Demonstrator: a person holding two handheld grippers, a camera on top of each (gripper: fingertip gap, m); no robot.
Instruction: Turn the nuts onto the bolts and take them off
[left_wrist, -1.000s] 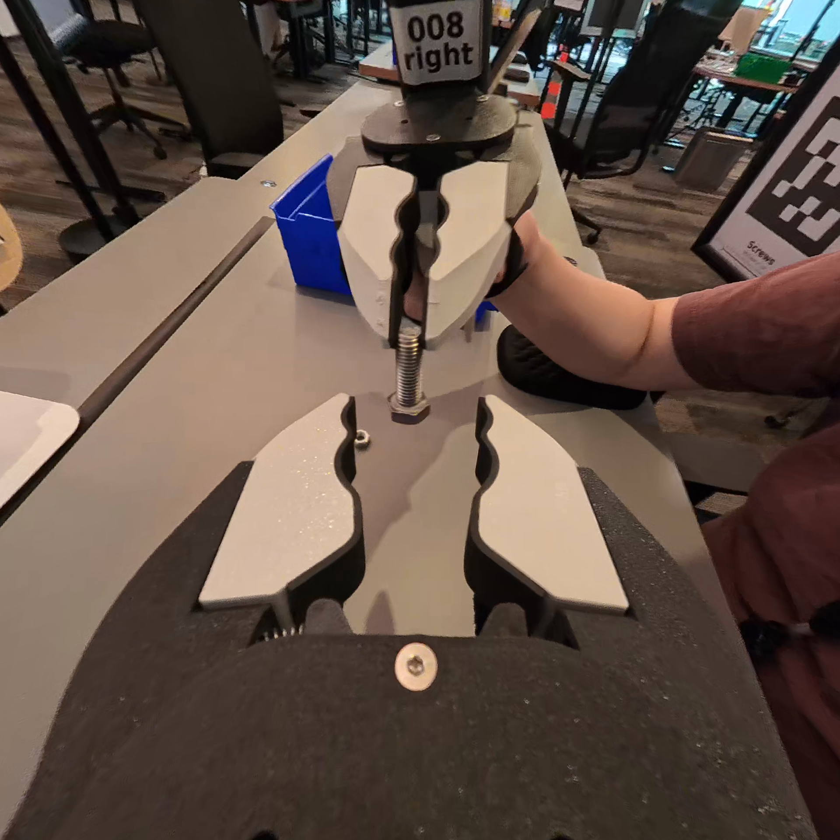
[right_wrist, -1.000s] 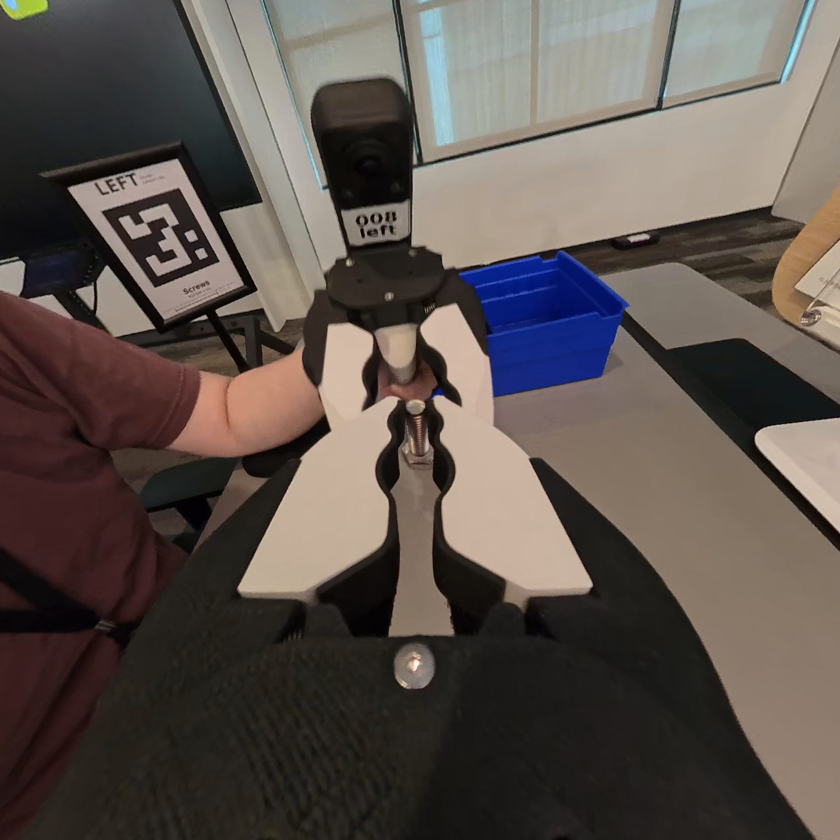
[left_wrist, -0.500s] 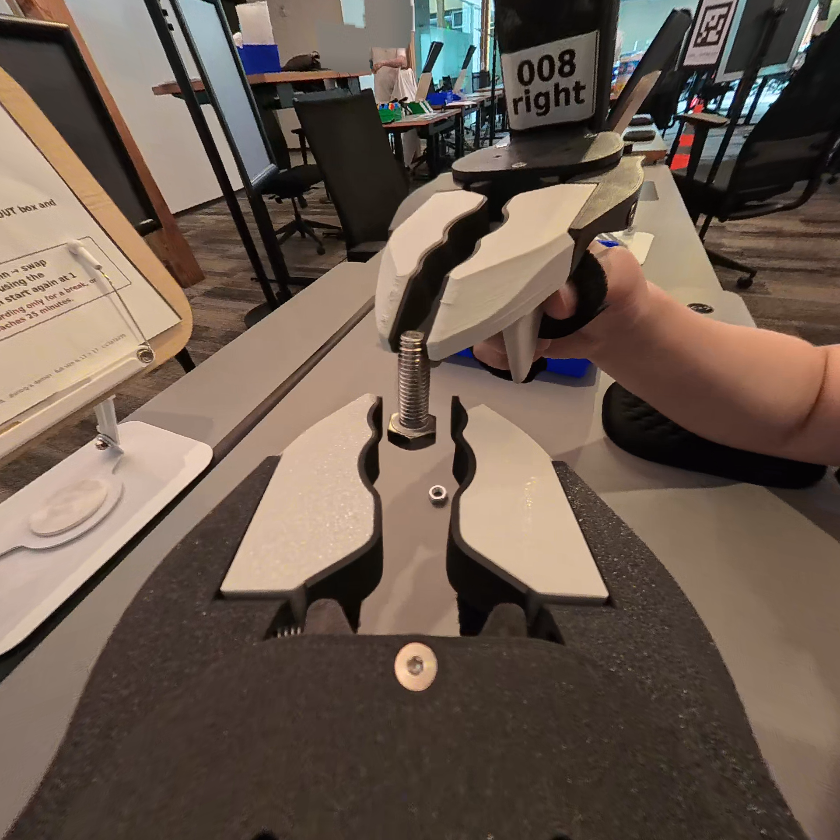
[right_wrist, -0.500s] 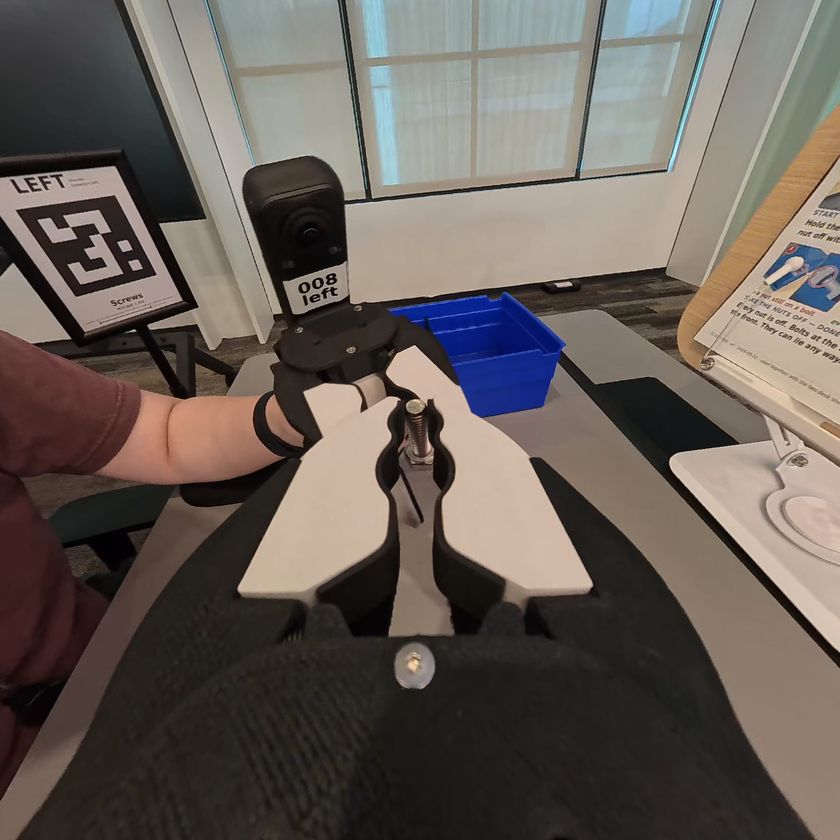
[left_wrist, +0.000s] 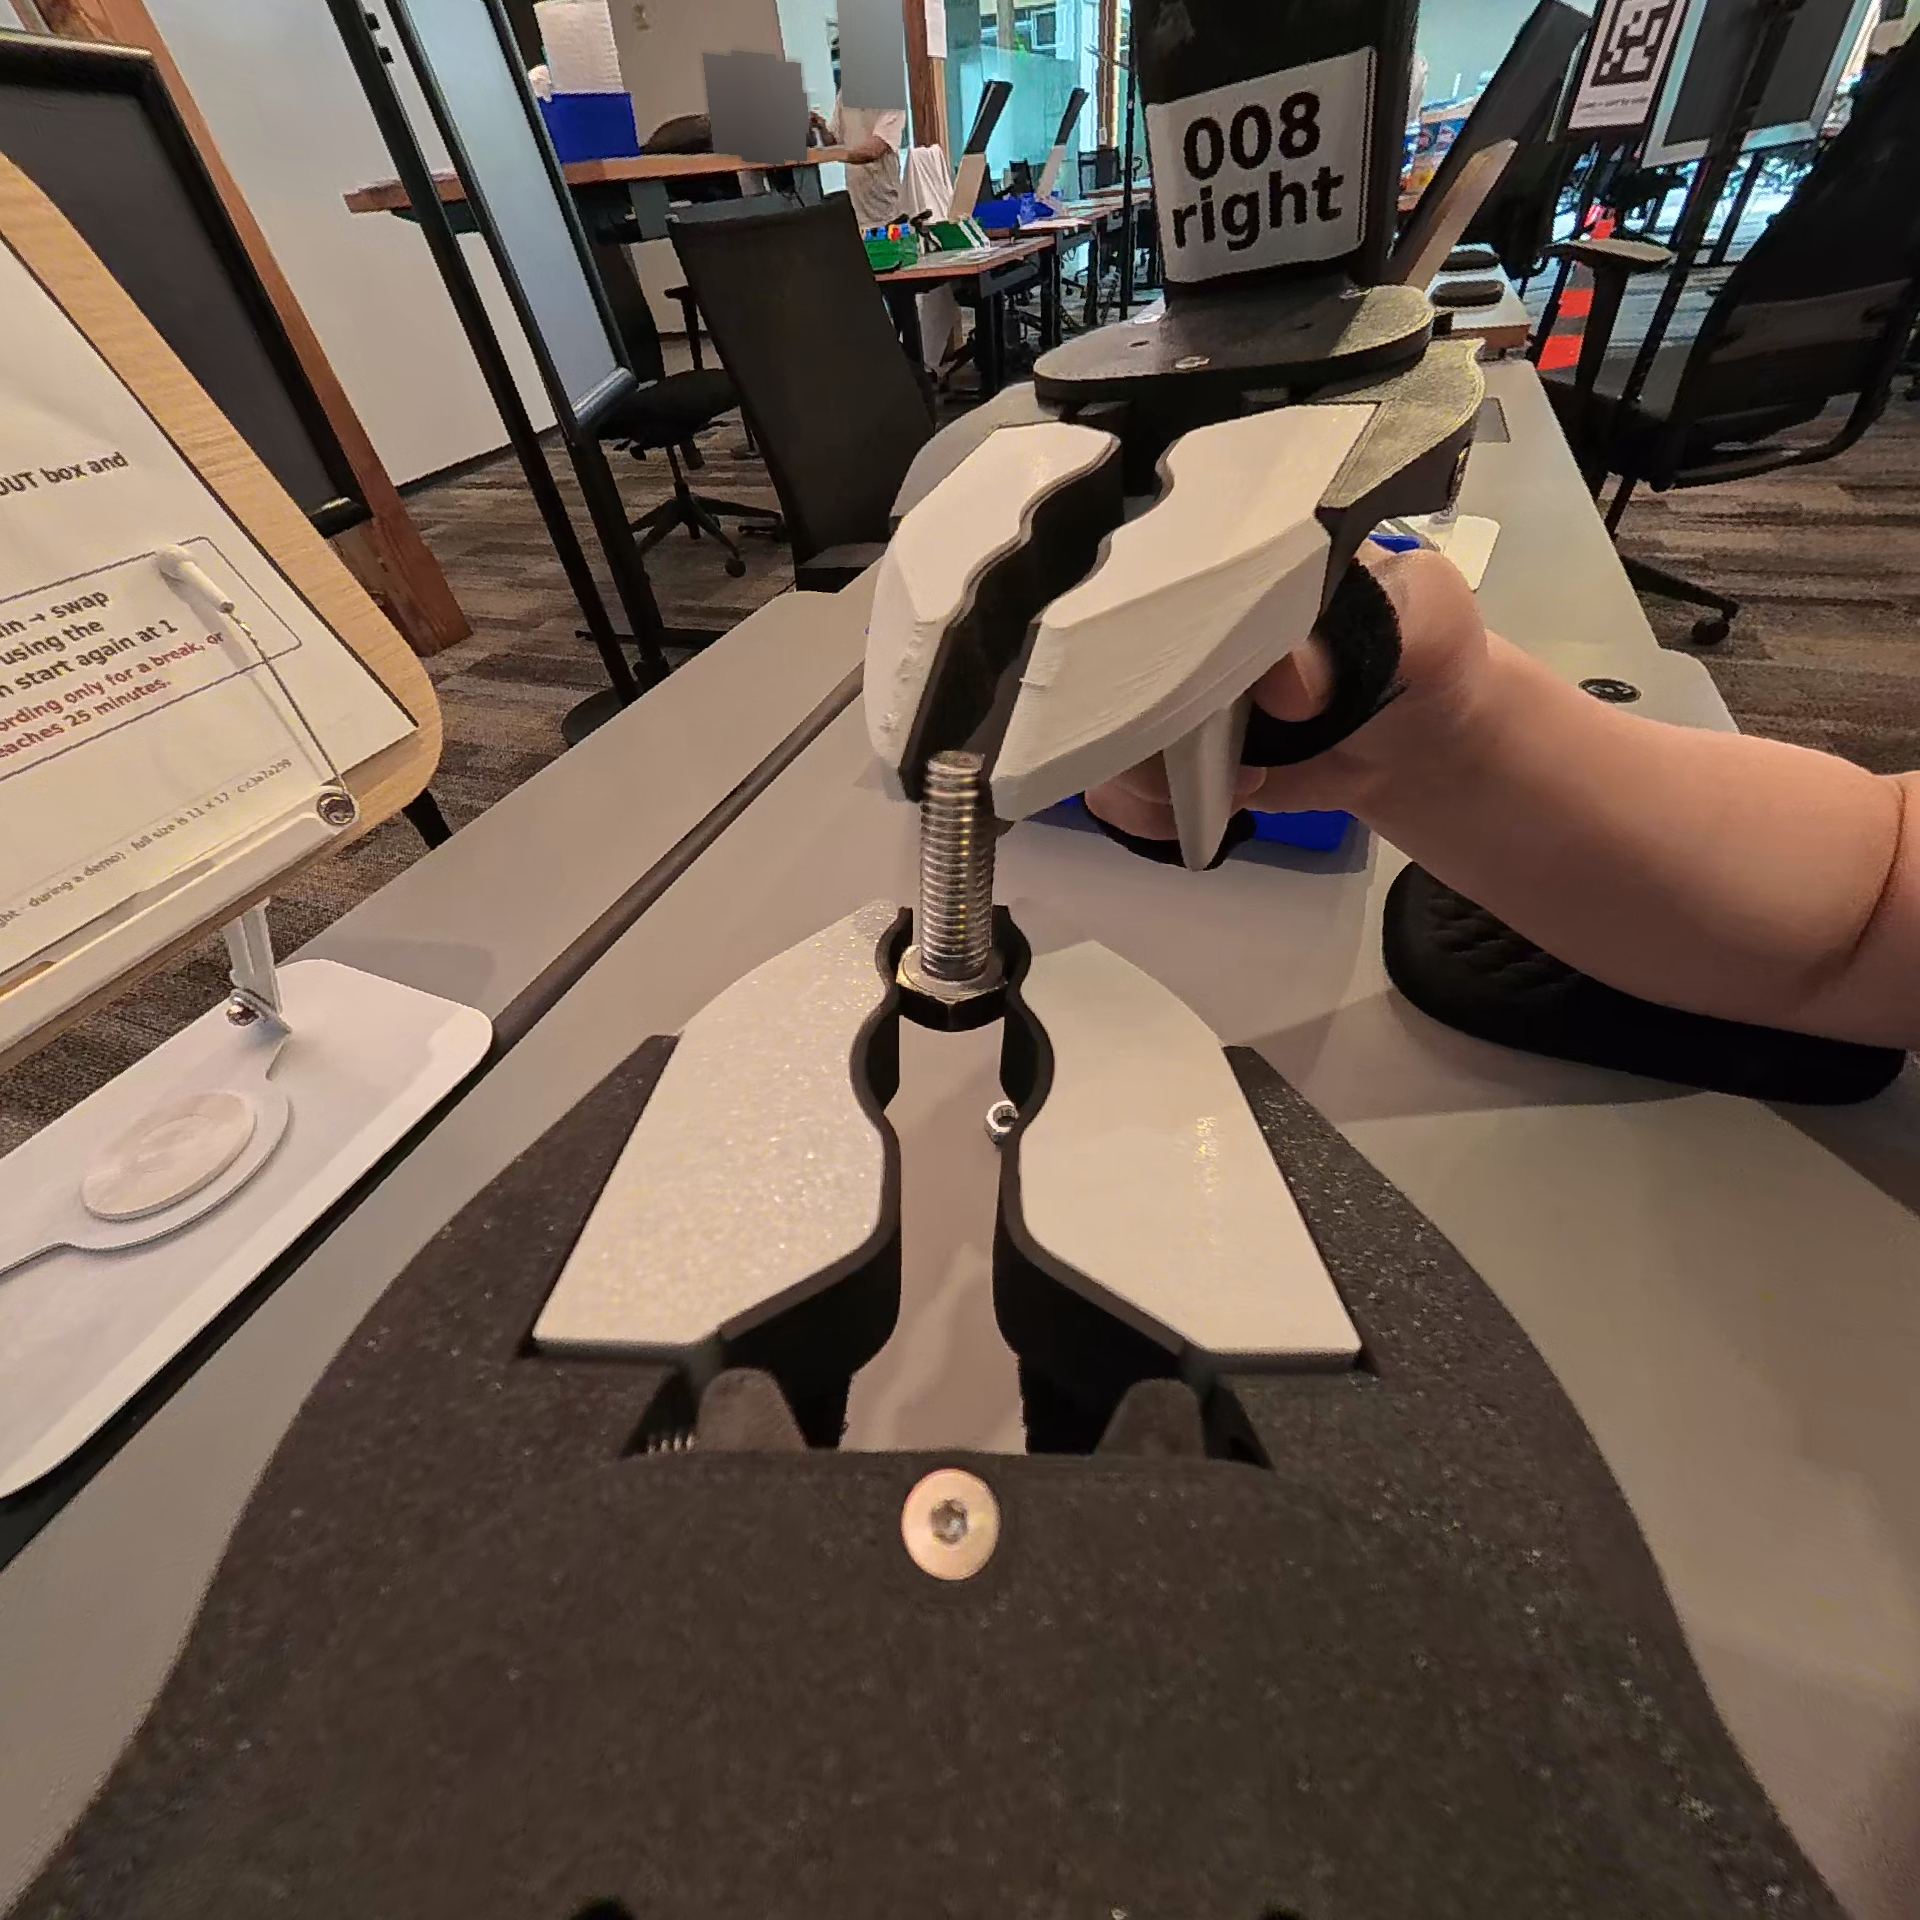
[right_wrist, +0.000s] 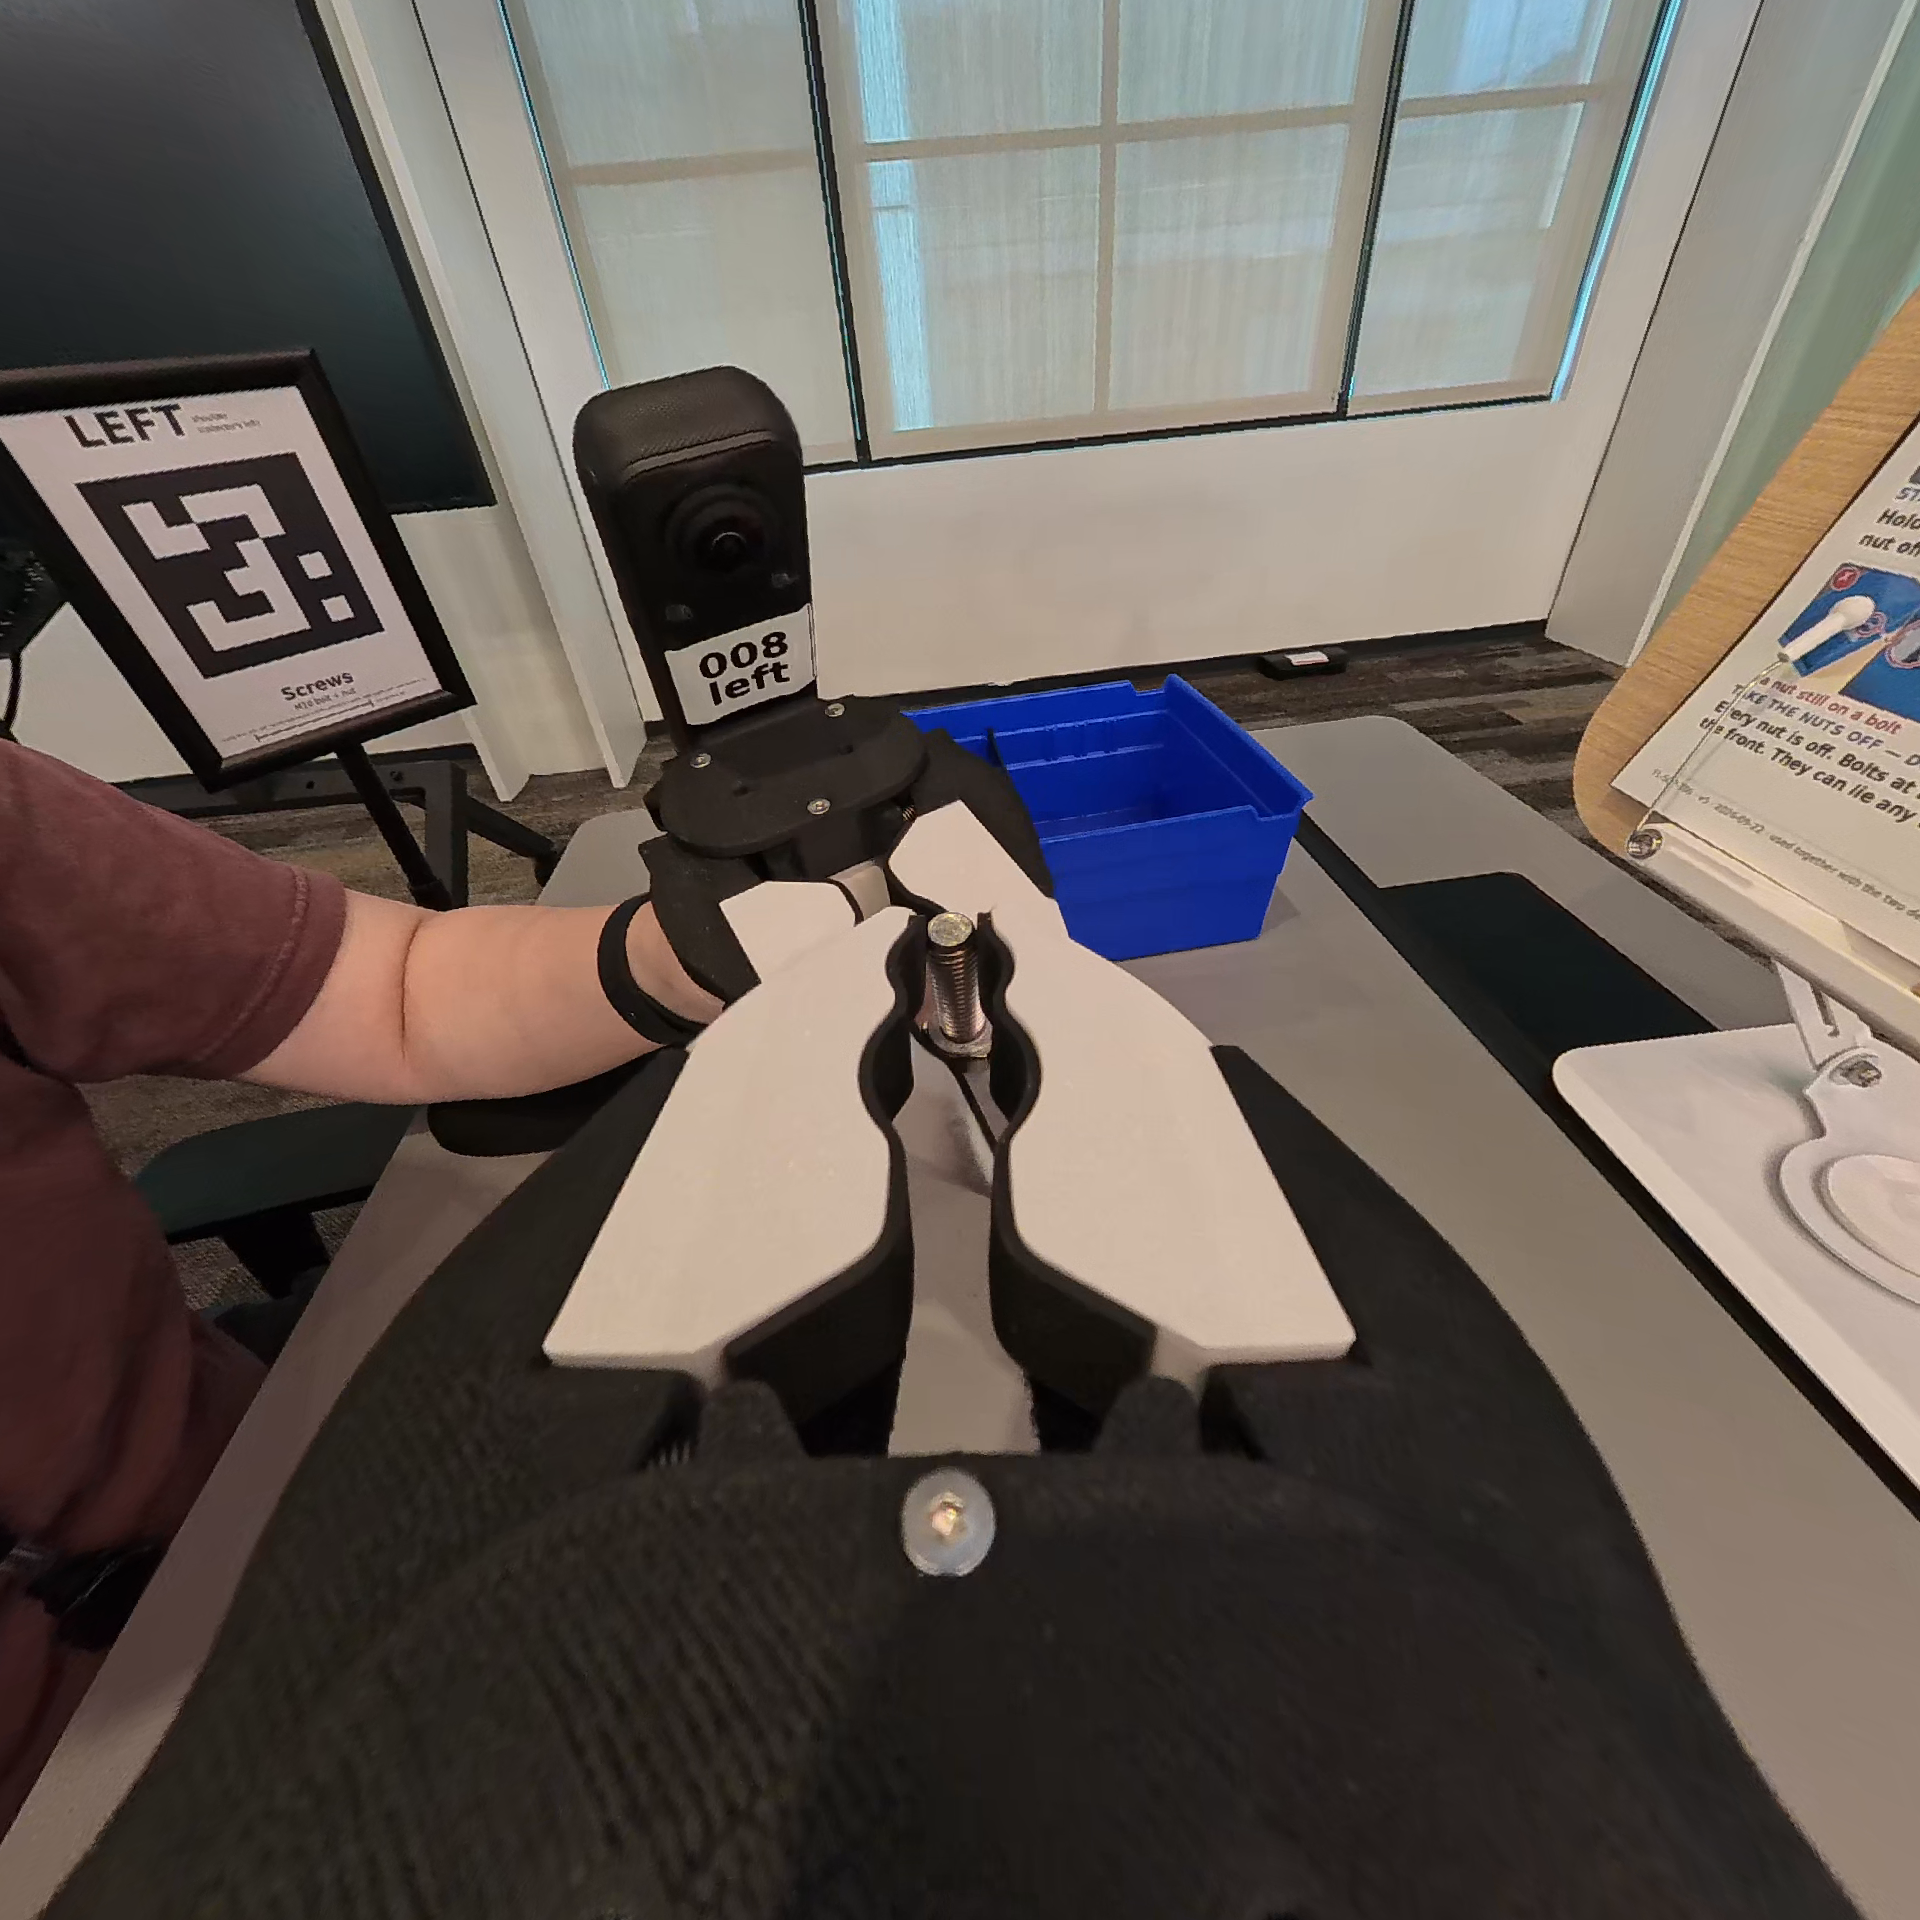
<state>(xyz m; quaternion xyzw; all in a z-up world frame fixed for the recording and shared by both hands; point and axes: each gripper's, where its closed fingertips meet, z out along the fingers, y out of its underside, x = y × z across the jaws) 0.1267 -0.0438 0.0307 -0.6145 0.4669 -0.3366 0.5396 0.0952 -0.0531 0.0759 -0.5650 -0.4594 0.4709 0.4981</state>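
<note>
Left tool clamps the bolt head; right tool pinches its bare tip; small nut lies loose below, unthreaded.

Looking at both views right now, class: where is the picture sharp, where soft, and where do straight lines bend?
Left wrist view: the upright threaded steel bolt is sharp, the distant office soft, and the black poles at left bow from wide-angle distortion. Right wrist view: the bright window washes out, the blue plastic bin is crisp, and the grey table edges curve.
</note>
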